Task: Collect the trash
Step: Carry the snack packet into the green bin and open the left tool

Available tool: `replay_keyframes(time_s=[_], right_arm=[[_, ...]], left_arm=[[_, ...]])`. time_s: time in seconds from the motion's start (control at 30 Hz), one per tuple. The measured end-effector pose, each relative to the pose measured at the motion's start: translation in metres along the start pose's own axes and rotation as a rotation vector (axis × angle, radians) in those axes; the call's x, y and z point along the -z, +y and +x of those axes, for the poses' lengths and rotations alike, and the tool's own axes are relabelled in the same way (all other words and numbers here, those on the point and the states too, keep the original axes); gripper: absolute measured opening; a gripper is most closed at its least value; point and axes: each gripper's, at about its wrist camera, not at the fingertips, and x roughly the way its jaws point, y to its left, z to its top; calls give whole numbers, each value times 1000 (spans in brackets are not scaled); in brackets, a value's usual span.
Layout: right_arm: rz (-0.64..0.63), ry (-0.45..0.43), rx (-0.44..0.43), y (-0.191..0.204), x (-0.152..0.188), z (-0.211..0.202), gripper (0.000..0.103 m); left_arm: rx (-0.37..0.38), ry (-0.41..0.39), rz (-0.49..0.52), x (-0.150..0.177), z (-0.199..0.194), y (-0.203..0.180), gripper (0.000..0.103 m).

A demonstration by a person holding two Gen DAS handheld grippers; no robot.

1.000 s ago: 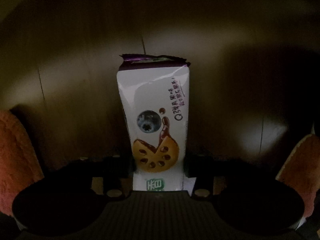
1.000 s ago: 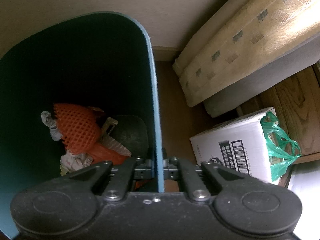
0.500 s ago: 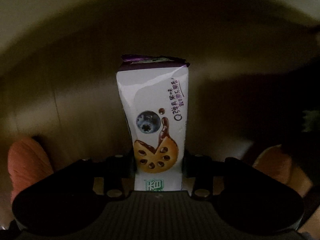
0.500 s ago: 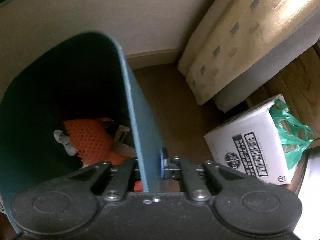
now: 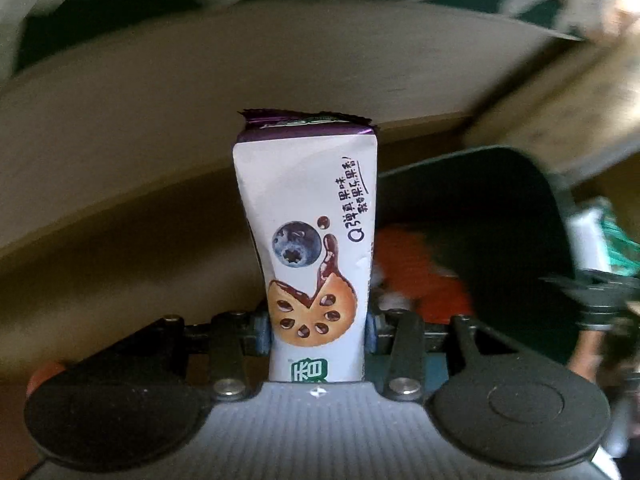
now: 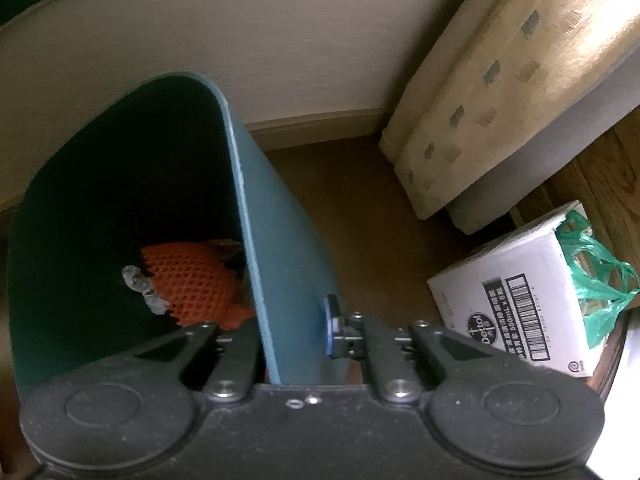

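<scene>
Wrapper [image 5: 308, 236] clamped upright between the left gripper [image 5: 316, 330] fingers, near the bin [image 6: 276, 264]. Right gripper [image 6: 294, 332] fingers are opening astride the bin wall. Release is best delayed until the wrapper is over the opening.

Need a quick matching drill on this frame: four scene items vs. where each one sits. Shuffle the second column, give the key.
Things
1. snack wrapper
2. orange foam net
3. green plastic bag
4. trash bin wall

Places
A. sticking out of the white cardboard box
B. between the right gripper fingers, which are opening
C. clamped in the left gripper
D. at the bottom of the trash bin

Pairs: 1-C, 2-D, 3-A, 4-B
</scene>
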Motion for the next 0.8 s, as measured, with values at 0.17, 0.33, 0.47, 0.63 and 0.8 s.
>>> replay_keyframes(time_s=[0.17, 0.33, 0.47, 0.63, 0.8], right_arm=[[20, -12, -24, -2, -2, 0, 12], [49, -17, -45, -5, -3, 1, 13], [66, -20, -51, -8, -2, 2, 13], [87, -15, -53, -14, -1, 3, 12], [114, -7, -52, -20, -1, 5, 12]], left_arm=[[31, 36, 128, -15, 13, -55, 40], [10, 121, 213, -31, 57, -99, 40], [-21, 183, 230, -40, 97, -116, 40], [-44, 223, 275, -41, 115, -113, 40], [-76, 247, 328, -37, 139, -126, 41]])
